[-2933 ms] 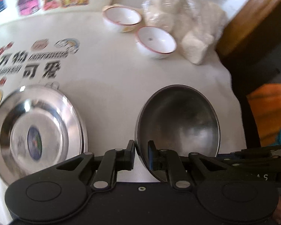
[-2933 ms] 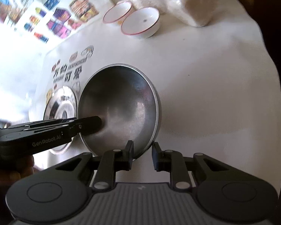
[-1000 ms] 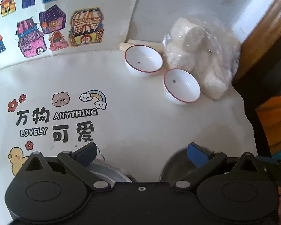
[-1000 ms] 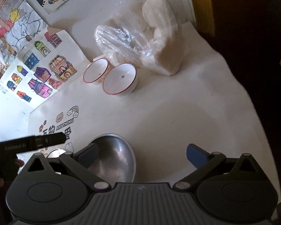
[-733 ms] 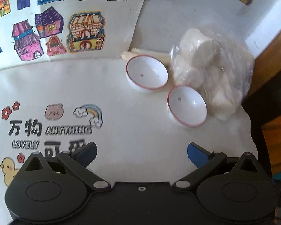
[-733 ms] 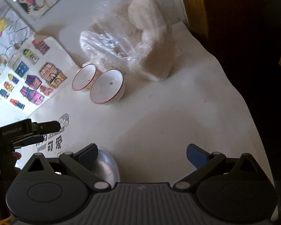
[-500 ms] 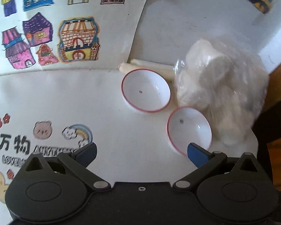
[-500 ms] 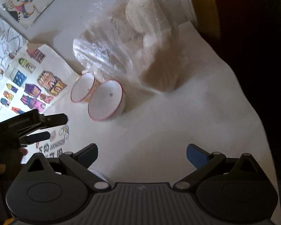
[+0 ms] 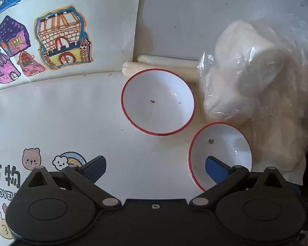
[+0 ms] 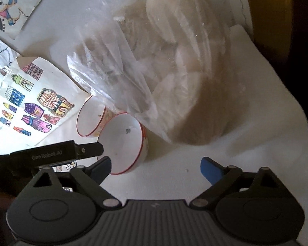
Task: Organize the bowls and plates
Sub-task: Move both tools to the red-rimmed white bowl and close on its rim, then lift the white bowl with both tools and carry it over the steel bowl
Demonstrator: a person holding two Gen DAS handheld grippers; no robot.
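Observation:
Two white bowls with red rims sit side by side on the white table cover. In the left wrist view the far bowl (image 9: 158, 101) is at centre and the near bowl (image 9: 220, 153) is lower right. My left gripper (image 9: 155, 167) is open and empty; its right finger is over the near bowl. In the right wrist view the near bowl (image 10: 125, 141) tilts toward me, with the far bowl (image 10: 90, 119) behind it. My right gripper (image 10: 156, 169) is open and empty, its left finger at the near bowl's rim. The steel plates are out of view.
A clear plastic bag of white lumps (image 9: 262, 94) lies against the bowls on the right, also in the right wrist view (image 10: 164, 75). Two white sticks (image 9: 164, 65) lie behind the far bowl. Drawings of houses (image 9: 51, 39) hang behind. The table edge (image 10: 293, 94) drops off at right.
Both grippers let go of the steel plate, opened, and moved forward toward the two white bowls, which now appear much larger and closer. The steel plates have dropped out of view.

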